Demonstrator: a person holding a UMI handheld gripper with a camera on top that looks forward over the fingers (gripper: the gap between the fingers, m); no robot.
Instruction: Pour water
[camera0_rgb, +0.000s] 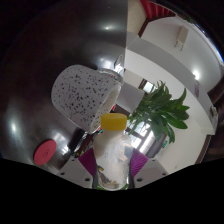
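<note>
The claw (112, 160) is clamped on a clear bottle (112, 152): both purple pads (88, 160) press against its sides, one from the left and one from the right, with no gap showing at either one. The bottle stands between the fingers with its long axis running straight away from the claw, and its orange cap (113, 121) is at the far end. The cap looks to be on, so by my reading nothing can leave the bottle until it comes off.

Just beyond the cap and a little to the left is a speckled white cup (85, 97). It seems to be tipped or seen from its side; I cannot tell which, nor whether anything is in it. How much water the bottle holds is hard to make out through the clear wall.

The coming move turns on one thing: the bottle's mouth points toward the cup but sits right of it and lower, so the mouth would have to travel up and left to come over the cup's opening.

Off to the right stands a green plant (160, 108). A small red object (45, 153) lies to the near left.
</note>
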